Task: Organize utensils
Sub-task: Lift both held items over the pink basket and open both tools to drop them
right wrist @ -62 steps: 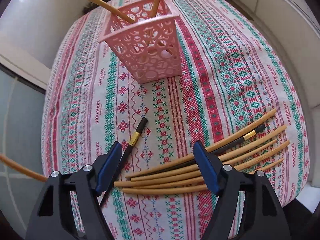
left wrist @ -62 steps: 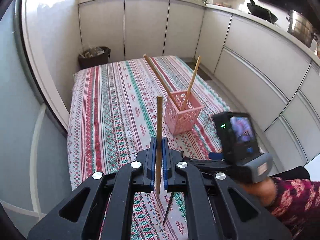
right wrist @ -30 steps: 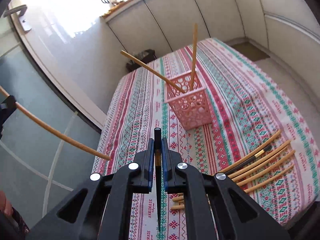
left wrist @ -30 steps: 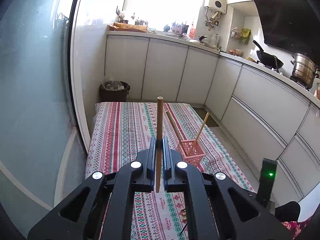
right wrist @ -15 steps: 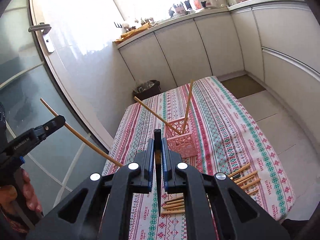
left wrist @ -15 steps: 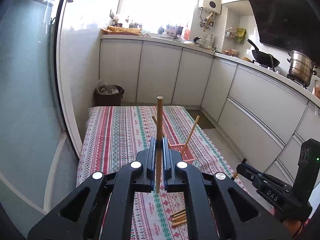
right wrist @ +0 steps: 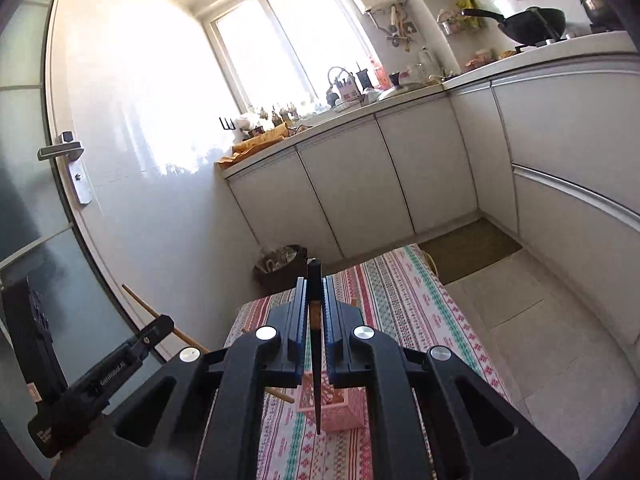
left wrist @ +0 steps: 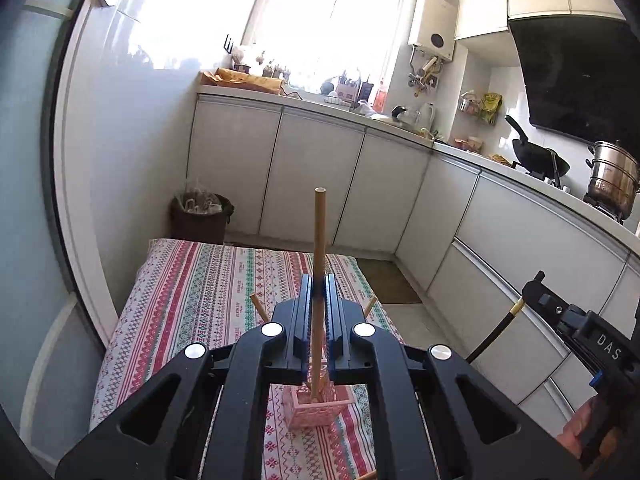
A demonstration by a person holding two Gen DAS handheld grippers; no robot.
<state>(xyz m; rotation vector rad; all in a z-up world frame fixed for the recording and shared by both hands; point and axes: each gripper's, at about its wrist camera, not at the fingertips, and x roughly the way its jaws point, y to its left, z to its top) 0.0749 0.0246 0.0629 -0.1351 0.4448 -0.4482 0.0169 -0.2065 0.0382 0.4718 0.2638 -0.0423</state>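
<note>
Nearest, left gripper (left wrist: 319, 300) clamped tight on a wooden chopstick (left wrist: 319, 240), upright, top end well above the jaws, lower end just above or inside the mouth of the pink basket (left wrist: 316, 408); which, not clear. Right gripper (right wrist: 315, 304) likewise pinched shut on a black chopstick (right wrist: 315, 384), held near vertical, tip pointing down in front of the basket's near wall. In the left wrist view, right gripper at the right edge with the black chopstick's gold-banded end slanting down from its jaws; part of a hand (left wrist: 576, 432) on its grip. In the right wrist view, left gripper low at left, wooden chopstick crossing it on a slant. Below both, pink basket standing on the striped tablecloth (left wrist: 192, 280), two more wooden chopsticks (left wrist: 258, 308) leaning out of it to left and right. Beyond the table, a dark bin (left wrist: 202, 216) against white cabinets (left wrist: 312, 176); further right, a wok (left wrist: 536, 154) and a steel pot (left wrist: 612, 178) on the counter; bright window (left wrist: 320, 20) behind.
</note>
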